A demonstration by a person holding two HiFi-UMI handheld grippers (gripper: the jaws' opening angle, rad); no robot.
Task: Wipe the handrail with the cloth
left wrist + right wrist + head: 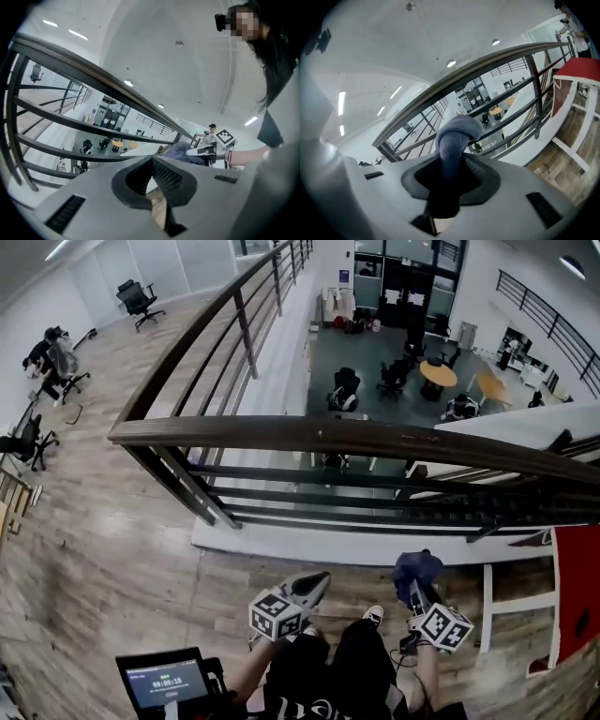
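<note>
Two grippers held low, nearest camera. Left gripper [317, 585]: jaws together, nothing between. Right gripper [418, 591]: jaws clamped on blue-grey cloth [417, 569], bunched above tips, apart from handrail. Small screen [167, 681] beside: writing unreadable. Farther: brown handrail [356, 437] over dark bars [375, 493].

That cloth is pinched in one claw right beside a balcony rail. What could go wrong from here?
The cloth sits bunched in the right gripper, not yet on the handrail. If it slips while rubbing along the top, it could drop between the bars to the lower floor, where a round table stands. The left gripper is shut and empty, so it probably couldn't catch it.
</note>
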